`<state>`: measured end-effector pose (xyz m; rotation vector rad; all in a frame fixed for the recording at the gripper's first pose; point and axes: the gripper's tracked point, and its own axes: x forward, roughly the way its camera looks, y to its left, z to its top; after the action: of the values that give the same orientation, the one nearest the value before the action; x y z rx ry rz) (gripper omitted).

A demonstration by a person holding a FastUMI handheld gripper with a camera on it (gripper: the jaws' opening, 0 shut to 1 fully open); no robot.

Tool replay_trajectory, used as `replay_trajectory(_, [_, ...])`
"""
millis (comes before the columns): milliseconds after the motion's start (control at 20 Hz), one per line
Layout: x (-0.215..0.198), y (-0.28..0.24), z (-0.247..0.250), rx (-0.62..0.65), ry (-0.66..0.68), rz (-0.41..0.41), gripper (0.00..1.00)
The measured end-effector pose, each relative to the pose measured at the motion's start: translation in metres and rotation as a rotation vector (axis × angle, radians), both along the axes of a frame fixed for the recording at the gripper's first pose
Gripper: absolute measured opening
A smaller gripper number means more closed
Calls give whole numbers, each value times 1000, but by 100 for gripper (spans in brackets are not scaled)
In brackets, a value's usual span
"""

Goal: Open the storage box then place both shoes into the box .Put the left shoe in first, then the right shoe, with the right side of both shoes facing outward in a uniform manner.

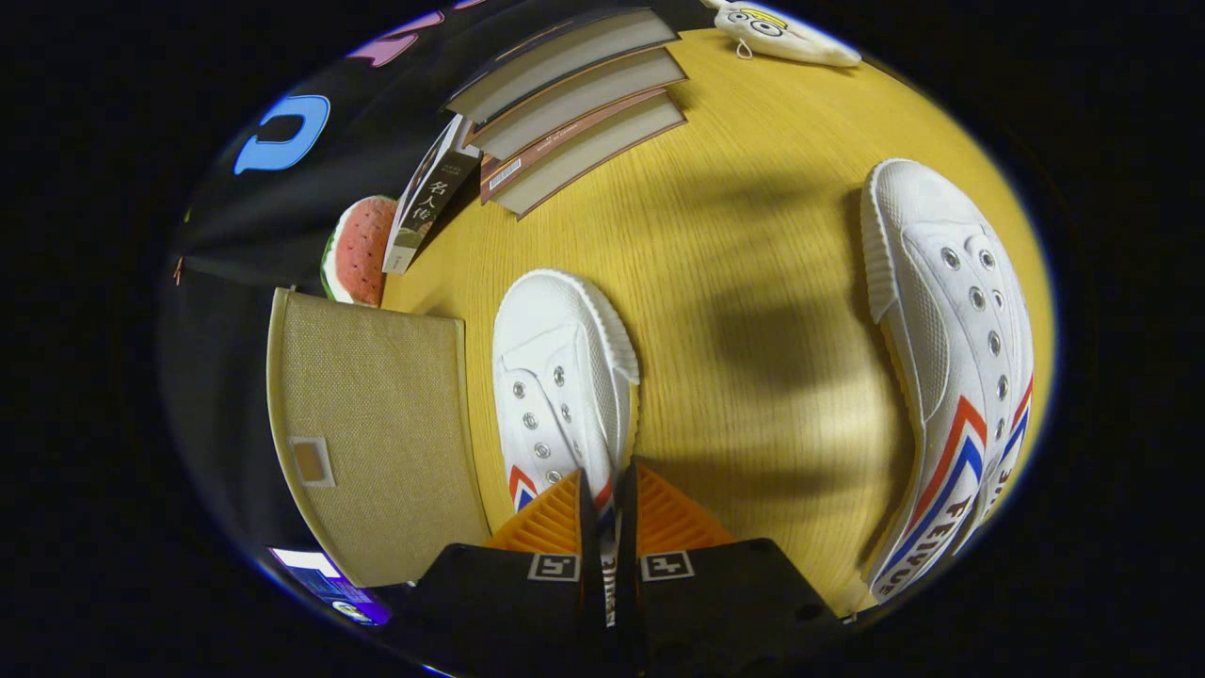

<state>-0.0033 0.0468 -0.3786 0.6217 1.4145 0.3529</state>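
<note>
- Two-finger gripper: fingers drawn nearly together, only a thin slit between them, clamped on the side wall of the near shoe at its heel end.
- White canvas low-top shoe with red and blue chevron stripes: lies on the yellow wood-grain tabletop, just ahead of the fingers; long axis runs from 6 to 12 o'clock, ribbed rubber toe at 12. The heel is hidden behind the fingers, and lettering on the pinched wall shows through the slit.
- Second white canvas shoe with the same stripes: at 3 o'clock of the gripper, well apart from the first; toe toward 12, long axis roughly parallel. Its heel is cut off at the view's limit.
- Beige woven-fabric storage box: at 9 o'clock, just beside the held shoe; lid surface closed.
- Stack of three hardbound books: at 12 o'clock, far end of the tabletop.
- Thin paperback book: at 11 o'clock, leaning.
- Watermelon-slice cushion: at 10 o'clock, partly hidden behind the box.
- White plush toy: at 1 o'clock, partly cut off.
</note>
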Motion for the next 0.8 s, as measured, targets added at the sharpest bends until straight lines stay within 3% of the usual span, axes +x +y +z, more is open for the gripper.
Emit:
replay_trajectory(350, [1,-1,48,50,-17,-67,8])
replay_trajectory(800, [4,20,172,29,-186,-74,8])
